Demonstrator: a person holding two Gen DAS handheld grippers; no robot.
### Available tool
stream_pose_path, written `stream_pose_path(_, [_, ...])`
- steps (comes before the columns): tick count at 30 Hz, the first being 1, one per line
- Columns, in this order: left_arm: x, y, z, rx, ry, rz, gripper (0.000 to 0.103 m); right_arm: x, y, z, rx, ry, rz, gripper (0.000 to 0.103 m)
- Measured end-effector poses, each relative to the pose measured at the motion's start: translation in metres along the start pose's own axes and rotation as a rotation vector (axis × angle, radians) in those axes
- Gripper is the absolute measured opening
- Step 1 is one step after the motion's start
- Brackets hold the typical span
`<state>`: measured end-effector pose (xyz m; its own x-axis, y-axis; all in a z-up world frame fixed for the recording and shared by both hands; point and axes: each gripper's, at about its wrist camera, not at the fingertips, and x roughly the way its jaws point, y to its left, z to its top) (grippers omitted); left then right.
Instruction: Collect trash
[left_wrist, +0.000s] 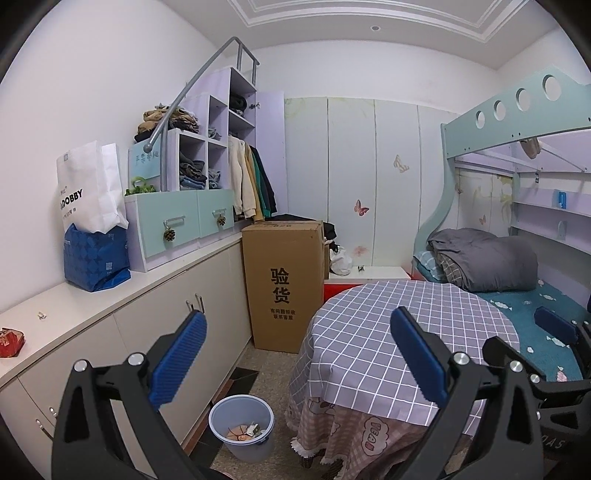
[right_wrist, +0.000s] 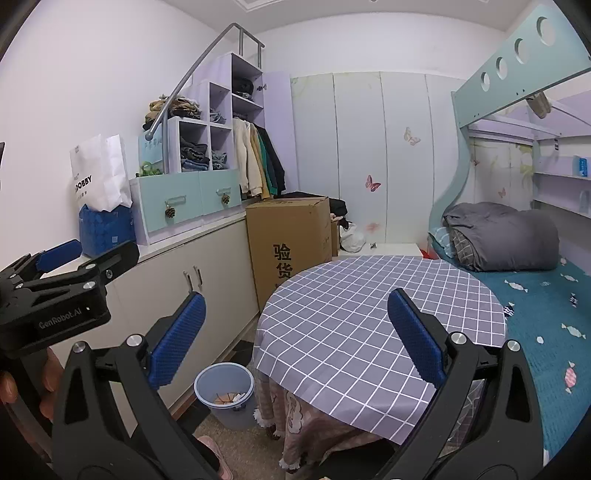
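Red wrapper-like scrap (left_wrist: 11, 341) lies at the near left edge of the long white desk (left_wrist: 110, 291), partly cut off by the lens rim, with a tiny pale bit (left_wrist: 41, 315) a little farther along the same top. Both sit to the left of and above the left gripper (left_wrist: 295, 354), whose fingers are spread wide and hold nothing; the right gripper (right_wrist: 295, 332) is just as wide apart and empty, and lies farther off, over the checked table (right_wrist: 369, 314). So the left hand looks the nearer one for a reach leftward. The blue bin (left_wrist: 242, 424) stands on the floor below, between desk and table, already holding scraps. What the red thing is, or its long axis, cannot be told.
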<state>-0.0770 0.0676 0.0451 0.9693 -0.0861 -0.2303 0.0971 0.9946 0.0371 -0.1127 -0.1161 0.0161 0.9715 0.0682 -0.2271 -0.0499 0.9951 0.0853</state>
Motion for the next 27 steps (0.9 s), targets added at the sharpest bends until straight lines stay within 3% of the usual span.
stream_pose_path(27, [0.0019, 0.0041, -0.0055, 0.010, 0.006, -0.009, 0.098, 0.0008, 0.0030, -0.0044, 0.003, 0.018, 0.014, 0.097])
